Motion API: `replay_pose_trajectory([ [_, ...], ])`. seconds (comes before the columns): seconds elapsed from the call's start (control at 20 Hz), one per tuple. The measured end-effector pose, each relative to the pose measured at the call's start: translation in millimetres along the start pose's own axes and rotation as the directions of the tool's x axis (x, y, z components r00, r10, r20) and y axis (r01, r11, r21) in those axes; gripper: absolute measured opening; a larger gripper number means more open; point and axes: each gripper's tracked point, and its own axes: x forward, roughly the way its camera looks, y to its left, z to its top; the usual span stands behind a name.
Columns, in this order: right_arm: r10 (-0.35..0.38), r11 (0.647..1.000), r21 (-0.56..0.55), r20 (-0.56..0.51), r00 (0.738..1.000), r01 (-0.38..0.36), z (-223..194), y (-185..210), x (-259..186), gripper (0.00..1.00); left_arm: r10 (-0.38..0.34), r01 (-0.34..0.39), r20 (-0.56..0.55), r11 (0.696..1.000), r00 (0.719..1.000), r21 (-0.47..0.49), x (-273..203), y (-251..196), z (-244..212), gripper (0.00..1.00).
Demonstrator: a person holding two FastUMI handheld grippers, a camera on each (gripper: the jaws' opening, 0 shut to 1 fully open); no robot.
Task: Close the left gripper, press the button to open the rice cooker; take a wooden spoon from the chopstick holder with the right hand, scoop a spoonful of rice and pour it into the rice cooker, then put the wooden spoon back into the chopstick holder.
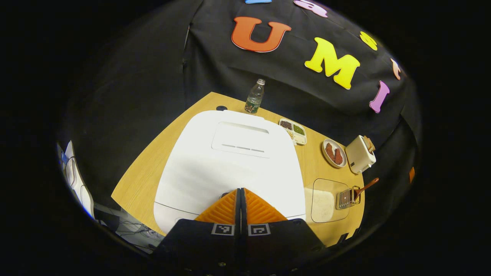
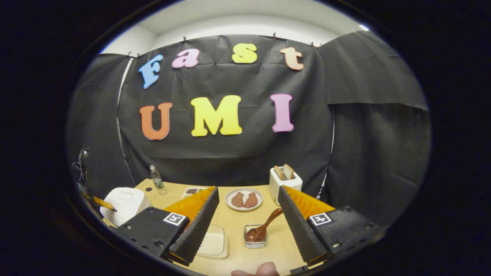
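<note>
Both jaws of the left gripper [image 1: 241, 191] are pressed together over the closed rice cooker [image 1: 230, 161]; right gripper [image 2: 248, 209] jaws are spread wide above the wooden spoon [image 2: 264, 227].

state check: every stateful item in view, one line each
rice cooker: lid shut
left gripper: shut, over the cooker's front edge
right gripper: open, holding nothing
wooden spoon: standing tilted in the chopstick holder
rice container: holds rice
water bottle: upright, capped
toaster: bread in slots
plate: two brown pieces on it
</note>
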Motion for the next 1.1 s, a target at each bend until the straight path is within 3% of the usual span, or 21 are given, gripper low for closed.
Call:
replay_pose_trajectory([
  [0.3, 0.018, 1.0, -0.003, -0.004, 1.0, -0.018, -2.3, 8.7, -3.5, 1.0, 0.008, -0.007, 0.027, 1.0, 1.0, -0.022, -0.5, 1.4, -3.4, 0.0],
  [0.5, 0.012, 1.0, -0.008, 0.031, 0.999, -0.012, 11.3, 2.6, -10.2, 1.0, 0.006, -0.004, 0.173, 1.0, 0.985, -0.012, -20.4, -6.9, 25.5, 0.0],
  [0.85, 0.0, 1.0, 0.005, 0.088, 0.996, -0.001, 31.8, -10.4, -22.5, 1.0, -0.034, 0.015, 0.485, 0.999, 0.874, 0.043, -73.1, -33.3, 121.0, 0.02],
  [0.9, -0.003, 1.0, 0.004, 0.099, 0.995, 0.003, 35.8, -12.8, -25.0, 1.0, -0.034, 0.013, 0.504, 0.999, 0.863, 0.045, -77.2, -36.0, 127.8, 0.22],
  [0.95, -0.006, 1.0, 0.003, 0.107, 0.994, 0.006, 38.2, -15.0, -27.8, 1.0, -0.021, -0.001, 0.501, 0.999, 0.865, 0.044, -77.0, -34.5, 127.2, 0.3],
  [1.05, -0.01, 1.0, 0.002, 0.12, 0.993, 0.01, 41.5, -19.5, -34.4, 1.0, -0.009, -0.015, 0.512, 0.999, 0.859, 0.042, -79.6, -34.1, 128.1, 0.63],
  [1.1, -0.012, 1.0, 0.001, 0.124, 0.992, 0.012, 42.9, -21.4, -37.7, 0.98, -0.007, -0.018, 0.522, 0.999, 0.853, 0.044, -83.4, -35.7, 128.8, 0.62],
])
